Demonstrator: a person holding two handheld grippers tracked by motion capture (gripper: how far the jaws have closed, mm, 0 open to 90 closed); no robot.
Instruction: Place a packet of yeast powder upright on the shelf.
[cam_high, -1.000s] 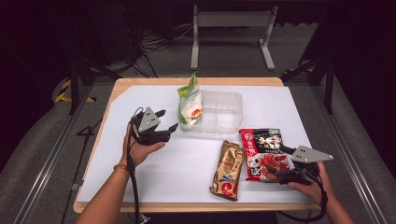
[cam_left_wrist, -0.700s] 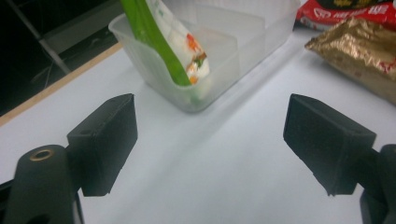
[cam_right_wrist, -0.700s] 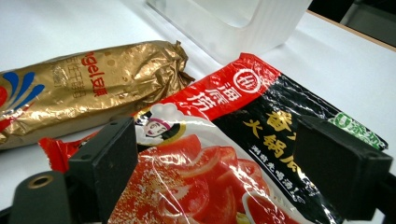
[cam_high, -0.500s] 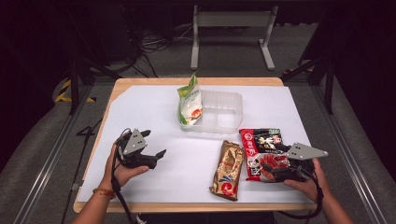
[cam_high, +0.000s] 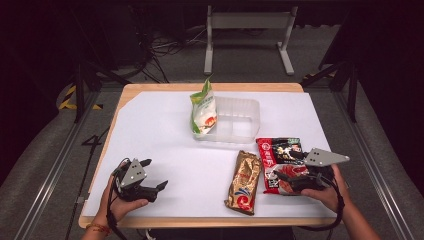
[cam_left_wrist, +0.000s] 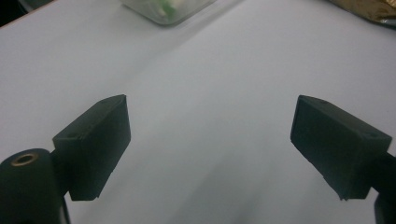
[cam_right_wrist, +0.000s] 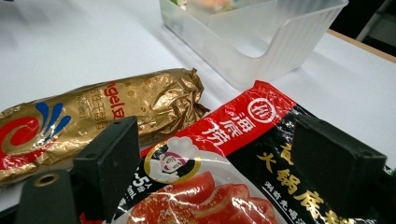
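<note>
A lab or studio: dark surroundings, floor cables (cam_high: 165, 47), a metal stand (cam_high: 248, 37), a white-covered table (cam_high: 165, 130).

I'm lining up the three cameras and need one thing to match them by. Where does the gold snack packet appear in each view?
High view: gold snack packet lies lower centre, left of the red sauce packet.
Left gripper view: its edge shows at the top right corner.
Right gripper view: at left, beyond the left jaw.
Shared landmark: the clear plastic tub.

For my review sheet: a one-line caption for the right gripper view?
Open right gripper poised over the red-and-black packet, gold packet beside it, clear tub behind.
</note>
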